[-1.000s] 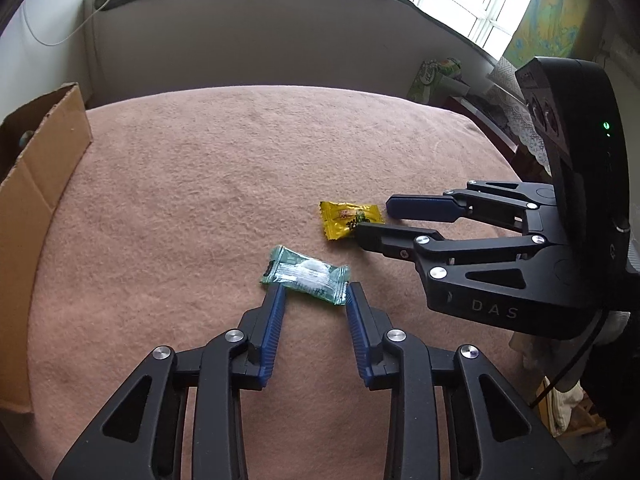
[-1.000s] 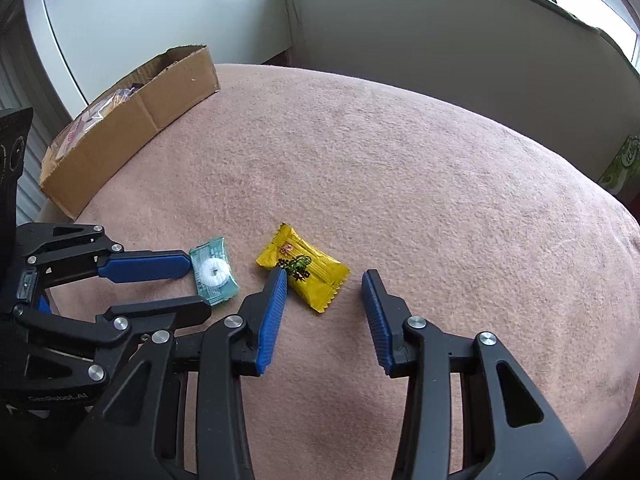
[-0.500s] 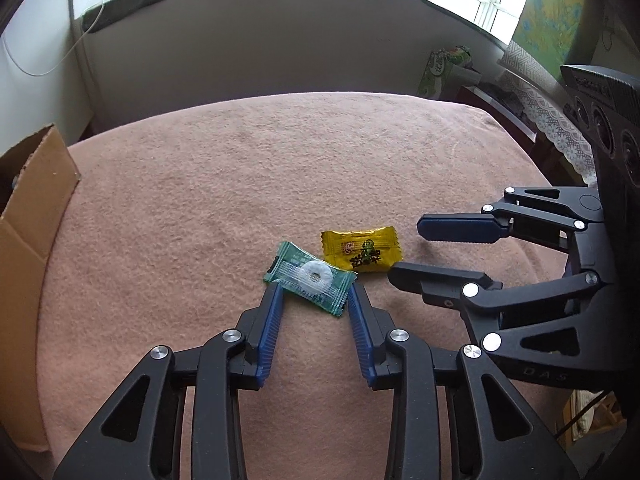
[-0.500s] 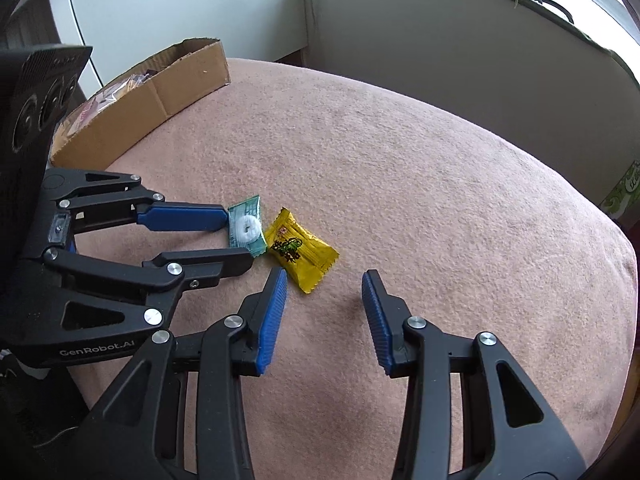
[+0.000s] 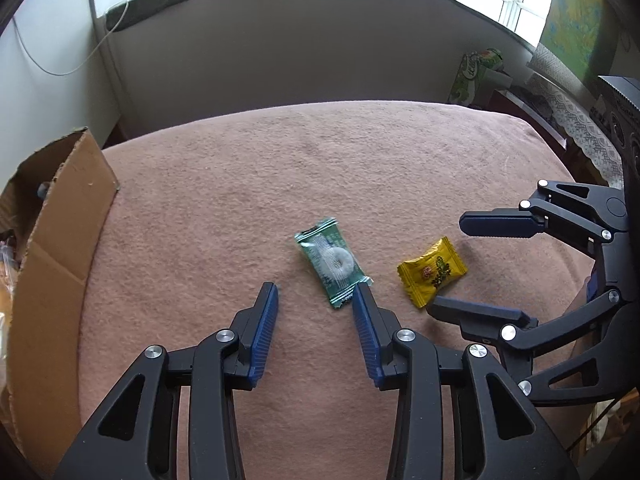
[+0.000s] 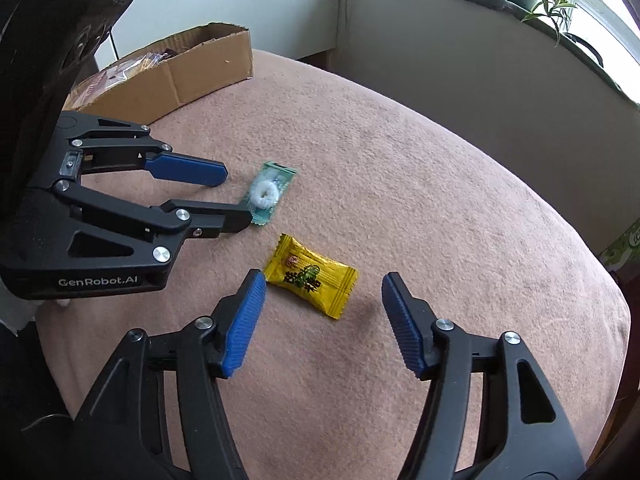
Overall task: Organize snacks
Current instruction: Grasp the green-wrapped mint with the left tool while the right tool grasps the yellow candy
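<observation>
A green wrapped ring candy (image 5: 333, 261) lies on the pink blanket just ahead of my open left gripper (image 5: 316, 292); its right fingertip touches the wrapper's near end. It also shows in the right wrist view (image 6: 267, 193). A yellow wrapped candy (image 6: 311, 276) lies flat just ahead of my open right gripper (image 6: 323, 280), between the lines of its fingers. In the left wrist view the yellow candy (image 5: 432, 272) sits between the right gripper's fingers (image 5: 500, 226). Both grippers are empty.
An open cardboard box (image 6: 176, 76) holding packaged snacks stands at the blanket's left edge; its flap shows in the left wrist view (image 5: 56, 240). A low wall (image 5: 300, 60) with plants runs behind. A green carton (image 5: 476, 74) stands beyond the blanket at right.
Both grippers have opened wider. The right gripper has drawn closer to the yellow candy. The green candy has turned more lengthwise and lies apart from the yellow one.
</observation>
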